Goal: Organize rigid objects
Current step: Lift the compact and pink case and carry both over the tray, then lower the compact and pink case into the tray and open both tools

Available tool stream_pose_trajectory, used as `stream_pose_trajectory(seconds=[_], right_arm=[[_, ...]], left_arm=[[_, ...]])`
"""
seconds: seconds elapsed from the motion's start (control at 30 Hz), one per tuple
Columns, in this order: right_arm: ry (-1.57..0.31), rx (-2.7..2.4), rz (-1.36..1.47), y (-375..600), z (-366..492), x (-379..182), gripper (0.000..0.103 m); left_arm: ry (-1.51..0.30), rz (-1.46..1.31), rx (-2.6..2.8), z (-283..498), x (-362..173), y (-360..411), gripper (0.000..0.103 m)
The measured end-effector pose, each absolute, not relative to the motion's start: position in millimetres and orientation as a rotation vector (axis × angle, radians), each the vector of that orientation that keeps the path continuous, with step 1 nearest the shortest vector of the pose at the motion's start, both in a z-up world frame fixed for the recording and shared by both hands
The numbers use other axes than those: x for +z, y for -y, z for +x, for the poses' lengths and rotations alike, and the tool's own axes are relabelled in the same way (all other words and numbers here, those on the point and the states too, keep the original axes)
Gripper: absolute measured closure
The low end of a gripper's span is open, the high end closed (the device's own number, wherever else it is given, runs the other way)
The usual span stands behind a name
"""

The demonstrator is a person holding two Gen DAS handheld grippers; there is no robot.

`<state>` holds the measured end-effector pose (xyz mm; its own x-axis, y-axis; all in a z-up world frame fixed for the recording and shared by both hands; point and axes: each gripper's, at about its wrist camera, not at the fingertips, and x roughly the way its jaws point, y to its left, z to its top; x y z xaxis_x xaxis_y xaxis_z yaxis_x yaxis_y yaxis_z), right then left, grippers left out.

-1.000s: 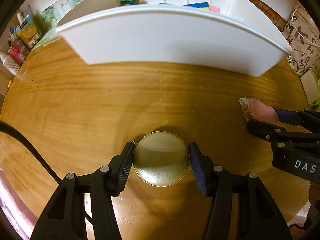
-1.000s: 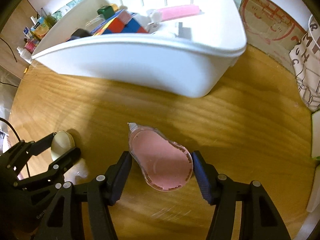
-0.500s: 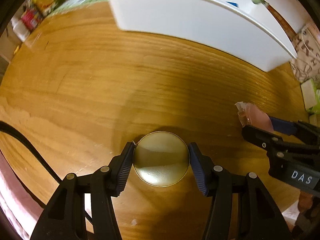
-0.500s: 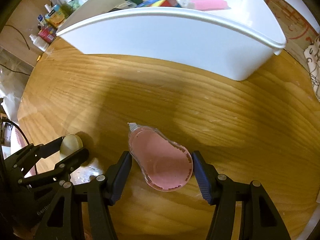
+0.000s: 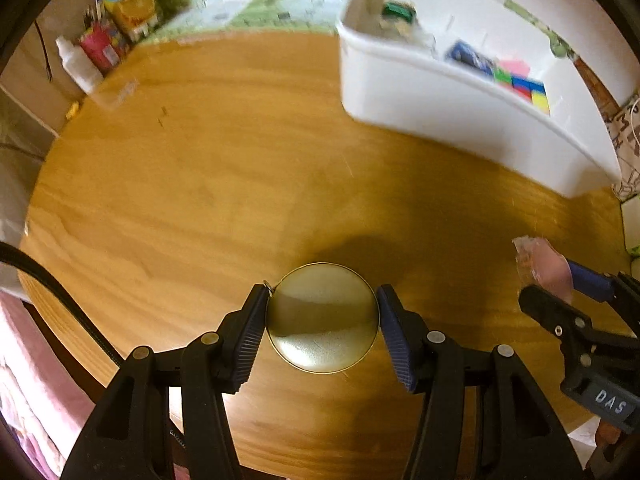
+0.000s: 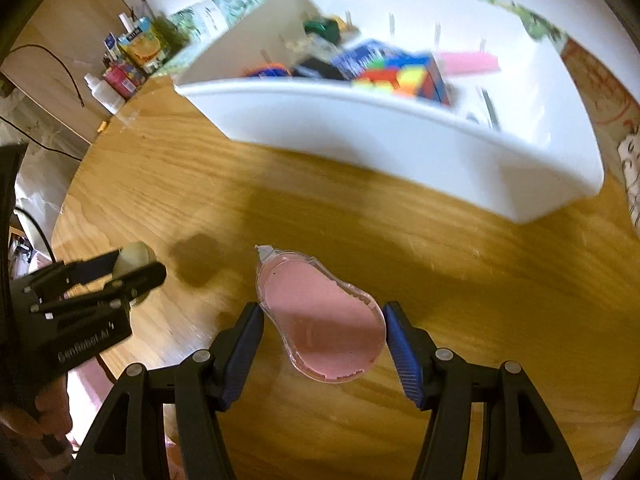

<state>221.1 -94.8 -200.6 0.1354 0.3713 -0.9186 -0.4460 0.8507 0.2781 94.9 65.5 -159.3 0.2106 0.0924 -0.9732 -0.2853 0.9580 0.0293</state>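
Observation:
My left gripper [image 5: 322, 322] is shut on a round gold tin [image 5: 322, 318], held above the wooden table [image 5: 200, 168]. My right gripper [image 6: 323, 332] is shut on a pink correction-tape dispenser [image 6: 320, 324], also held above the table. Each gripper shows in the other's view: the right gripper [image 5: 560, 292] with the pink dispenser [image 5: 538, 262] at the far right, the left gripper [image 6: 120, 270] with the tin [image 6: 134, 258] at the left. A white bin [image 6: 400, 120] at the back holds a colour cube [image 6: 404, 74], a pink item and other small objects; it also shows in the left wrist view [image 5: 460, 104].
Bottles and cartons [image 5: 108, 36] stand at the table's far left edge, also in the right wrist view [image 6: 128, 64]. A black cable [image 5: 52, 284] runs along the left edge. Patterned cloth [image 5: 628, 128] lies right of the bin.
Both grippers have risen and pulled back from the bin while holding their objects. The views have swung left, so the bin now sits farther away and to the right.

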Motion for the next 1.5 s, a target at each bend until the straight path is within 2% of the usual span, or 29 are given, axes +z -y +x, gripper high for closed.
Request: stream_pose_trajectory(seconds=[0.33,0.6,0.97,1.5], right_arm=[[-1.19,0.588,-0.032,81,238,-151,0.041],[-1.083,0.528,-0.111,63,258,-129,0.041],[-1.053,0.465,-0.056,60,291,-133,0.041],[-0.955,0.391,0.009,73,315,-157,0.041]], left_arm=[[-1.21,-0.084,0.247,168,-112,-72,0.044],[-1.112,0.004,0.202,223,-79,-84,0.044],[-0.969,0.041,0.067,273,-58,-75,0.044],[-0.754,0.084,-0.156,294,-73,-31,0.044]])
